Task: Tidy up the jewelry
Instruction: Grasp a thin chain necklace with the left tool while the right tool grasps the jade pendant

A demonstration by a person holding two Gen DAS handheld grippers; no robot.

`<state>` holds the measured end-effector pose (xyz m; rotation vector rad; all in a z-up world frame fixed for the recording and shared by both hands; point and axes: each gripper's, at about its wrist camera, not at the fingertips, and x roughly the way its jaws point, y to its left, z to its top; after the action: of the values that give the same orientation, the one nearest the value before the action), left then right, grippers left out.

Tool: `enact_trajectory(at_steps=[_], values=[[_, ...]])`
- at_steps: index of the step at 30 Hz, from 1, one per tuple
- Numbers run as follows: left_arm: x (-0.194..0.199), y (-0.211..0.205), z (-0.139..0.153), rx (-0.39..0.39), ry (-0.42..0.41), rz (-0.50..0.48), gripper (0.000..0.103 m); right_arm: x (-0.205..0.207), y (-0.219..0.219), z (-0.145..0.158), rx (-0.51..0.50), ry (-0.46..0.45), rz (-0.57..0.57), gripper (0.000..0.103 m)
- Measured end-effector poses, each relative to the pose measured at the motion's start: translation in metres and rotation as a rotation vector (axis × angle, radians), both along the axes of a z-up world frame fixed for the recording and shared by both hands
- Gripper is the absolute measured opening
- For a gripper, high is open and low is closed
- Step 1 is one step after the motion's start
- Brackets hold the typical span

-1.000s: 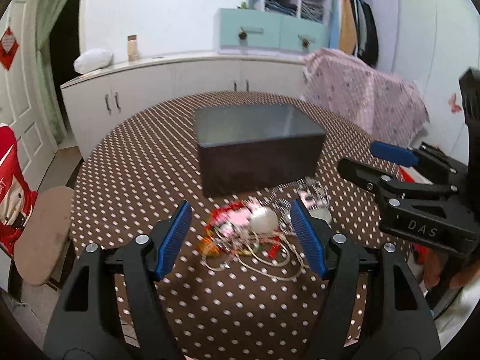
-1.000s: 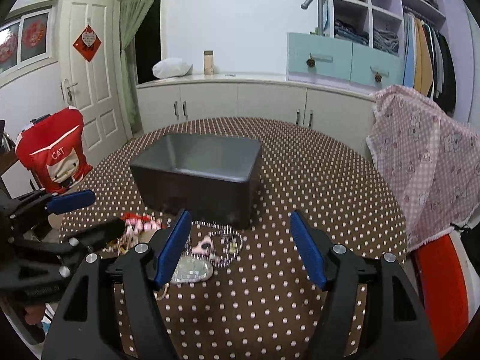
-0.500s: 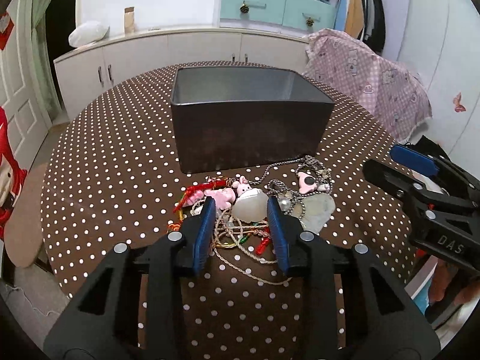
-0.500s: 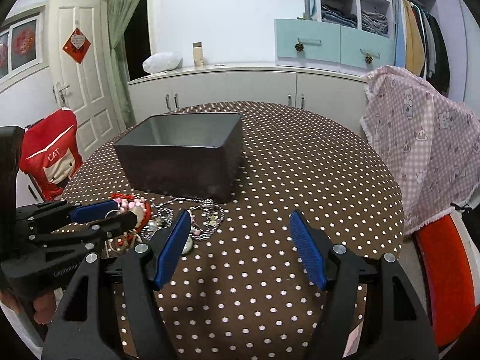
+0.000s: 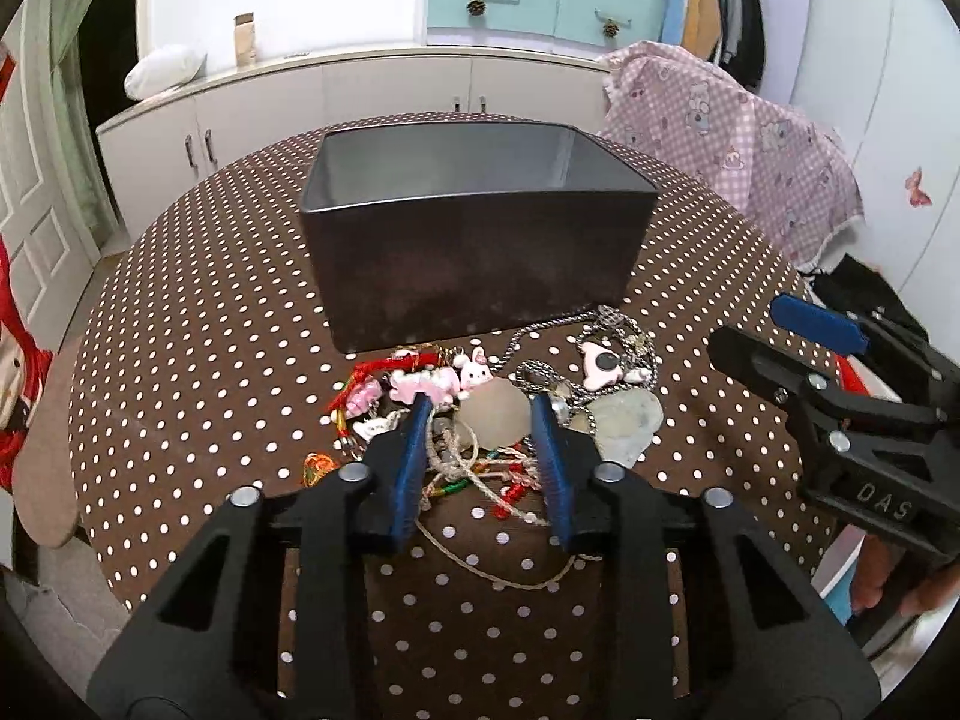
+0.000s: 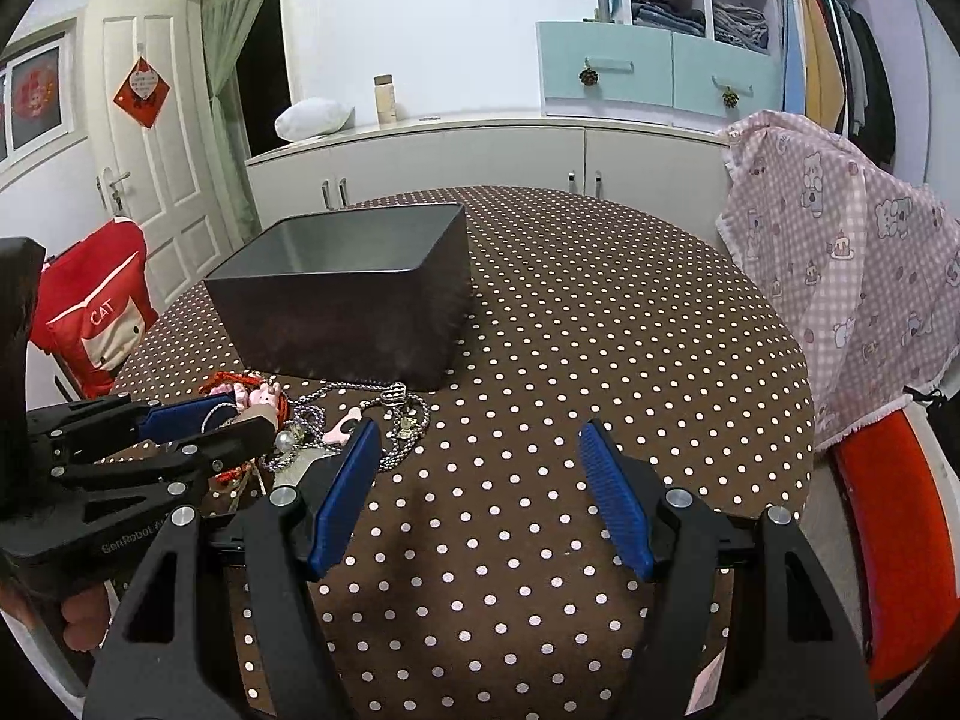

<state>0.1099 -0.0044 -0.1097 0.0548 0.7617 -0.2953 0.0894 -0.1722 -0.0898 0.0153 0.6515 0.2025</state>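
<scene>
A heap of jewelry [image 5: 480,420] lies on the polka-dot table [image 5: 198,348] in front of a dark rectangular box [image 5: 474,252]: silver chains [image 5: 540,372], pink charms [image 5: 432,384], cord necklaces and a pale round stone pendant [image 5: 495,411]. My left gripper [image 5: 480,414] is shut on the pale pendant, its blue pads on either side of it. My right gripper [image 6: 480,438] is open and empty over bare table right of the heap [image 6: 336,426]; it shows at the right of the left wrist view [image 5: 798,330]. The box [image 6: 348,306] looks empty.
A chair draped with pink checked cloth [image 6: 840,264] stands at the table's right. A red chair cover [image 6: 96,318] is at the left. White cabinets [image 6: 480,162] line the back wall. The table's near edge is close below both grippers.
My left gripper has come down onto the heap and narrowed from wide open to closed around the pale pendant. My right gripper has stayed open and shifted a little right.
</scene>
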Motion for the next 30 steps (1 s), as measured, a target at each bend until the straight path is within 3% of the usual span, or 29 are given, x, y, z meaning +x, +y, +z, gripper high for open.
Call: enact_trajectory(at_steps=[3, 7, 13, 20, 26, 27, 29, 30], values=[[-0.001, -0.004, -0.001, 0.009, -0.013, -0.005, 0.026, 0.0, -0.003, 0.0, 0.004, 0.002, -0.007, 0.065], [-0.002, 0.004, 0.002, -0.043, -0.008, 0.015, 0.016, -0.001, -0.005, 0.0, 0.005, 0.002, -0.01, 0.065], [-0.007, 0.012, 0.007, -0.053, -0.026, 0.035, 0.011, -0.001, -0.006, 0.001, 0.009, 0.001, -0.002, 0.065], [-0.012, 0.019, 0.014, -0.073, -0.056, 0.025, 0.01, -0.004, 0.0, 0.002, 0.005, 0.001, 0.014, 0.065], [-0.002, 0.01, 0.005, -0.051, 0.005, 0.003, 0.011, -0.003, 0.0, 0.002, 0.006, 0.006, 0.008, 0.065], [0.0, 0.009, 0.003, -0.05, 0.012, 0.009, 0.014, -0.003, -0.001, 0.002, 0.006, 0.007, 0.007, 0.065], [0.001, 0.009, 0.004, -0.054, 0.012, 0.01, 0.035, -0.003, -0.001, 0.001, 0.006, 0.008, 0.005, 0.065], [0.001, 0.009, 0.005, -0.065, 0.011, 0.006, 0.063, -0.004, -0.002, 0.001, 0.005, 0.011, 0.002, 0.065]])
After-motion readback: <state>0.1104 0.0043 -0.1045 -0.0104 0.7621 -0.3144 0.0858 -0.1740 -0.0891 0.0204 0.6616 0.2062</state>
